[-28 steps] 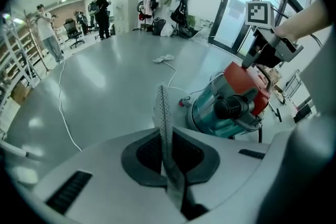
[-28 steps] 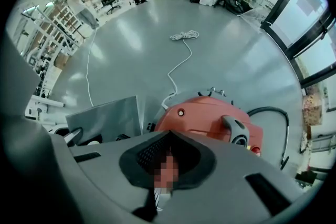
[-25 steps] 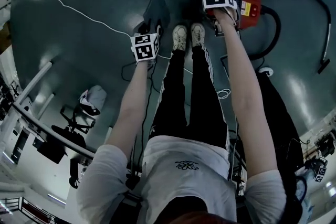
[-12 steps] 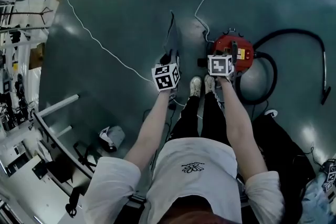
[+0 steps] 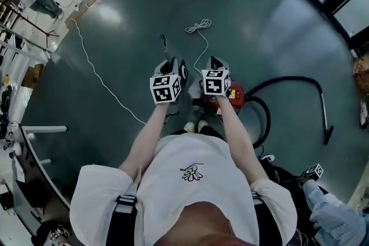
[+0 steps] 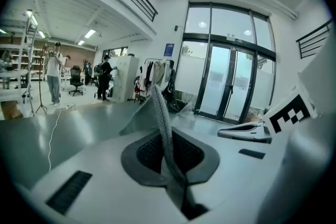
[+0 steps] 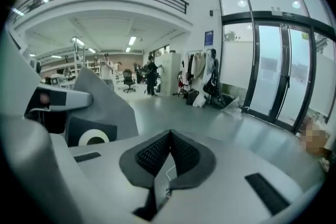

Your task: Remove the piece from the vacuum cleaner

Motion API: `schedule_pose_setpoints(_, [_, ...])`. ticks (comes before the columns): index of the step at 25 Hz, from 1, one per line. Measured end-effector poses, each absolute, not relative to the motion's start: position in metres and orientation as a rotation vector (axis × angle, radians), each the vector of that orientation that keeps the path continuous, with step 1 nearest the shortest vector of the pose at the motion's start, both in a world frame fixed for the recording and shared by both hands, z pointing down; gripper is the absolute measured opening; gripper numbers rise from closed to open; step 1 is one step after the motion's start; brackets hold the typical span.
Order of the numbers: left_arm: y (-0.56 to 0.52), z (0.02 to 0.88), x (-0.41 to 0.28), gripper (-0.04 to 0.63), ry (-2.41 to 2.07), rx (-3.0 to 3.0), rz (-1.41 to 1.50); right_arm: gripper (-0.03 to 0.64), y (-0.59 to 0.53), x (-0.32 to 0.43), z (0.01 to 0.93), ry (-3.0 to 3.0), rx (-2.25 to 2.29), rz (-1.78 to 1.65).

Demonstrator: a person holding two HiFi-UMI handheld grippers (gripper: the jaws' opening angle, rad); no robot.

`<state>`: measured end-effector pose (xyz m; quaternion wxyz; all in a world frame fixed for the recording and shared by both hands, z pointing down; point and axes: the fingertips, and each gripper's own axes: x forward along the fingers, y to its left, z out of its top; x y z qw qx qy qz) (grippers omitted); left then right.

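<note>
1 grey piece [image 6: 160,107] clamped in left gripper [image 6: 168,144] jaws | right gripper [image 7: 169,136] jaws closed | 1 red vacuum cleaner [image 5: 235,92]

Vacuum cleaner [image 5: 237,94] mostly hidden behind right hand-held gripper [image 5: 214,61]

white t-shirt [image 5: 167,199] with flower print [image 5: 191,171]

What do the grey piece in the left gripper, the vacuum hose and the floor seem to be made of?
Grey piece: probably woven fabric, matte; fine weave shows and it bends limply. Hose: likely flexible black plastic or rubber; it lies curved. Floor: hard, glossy coating, perhaps painted concrete; it mirrors lights.
</note>
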<state>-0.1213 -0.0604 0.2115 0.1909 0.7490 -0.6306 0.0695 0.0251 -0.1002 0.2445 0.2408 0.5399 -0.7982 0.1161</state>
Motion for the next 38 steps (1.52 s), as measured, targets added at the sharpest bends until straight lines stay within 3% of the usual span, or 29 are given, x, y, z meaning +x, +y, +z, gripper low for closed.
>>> schedule_pose_setpoints(5, [-0.068, 0.143, -0.124, 0.015, -1.845, 2.21, 0.11, 0.012, -0.103, 0.018, 0.161, -2.349, 1.514, 0.158])
schedule_pose_setpoints(13, [-0.055, 0.087, -0.107, 0.015, -1.911, 2.242, 0.042, 0.012, -0.067, 0.043, 0.097, -2.496, 1.558, 0.232])
schedule_pose_setpoints(38, [-0.012, 0.041, -0.088, 0.016, -1.945, 2.335, -0.079, 0.012, -0.012, 0.032, 0.056, -2.611, 1.5, 0.092])
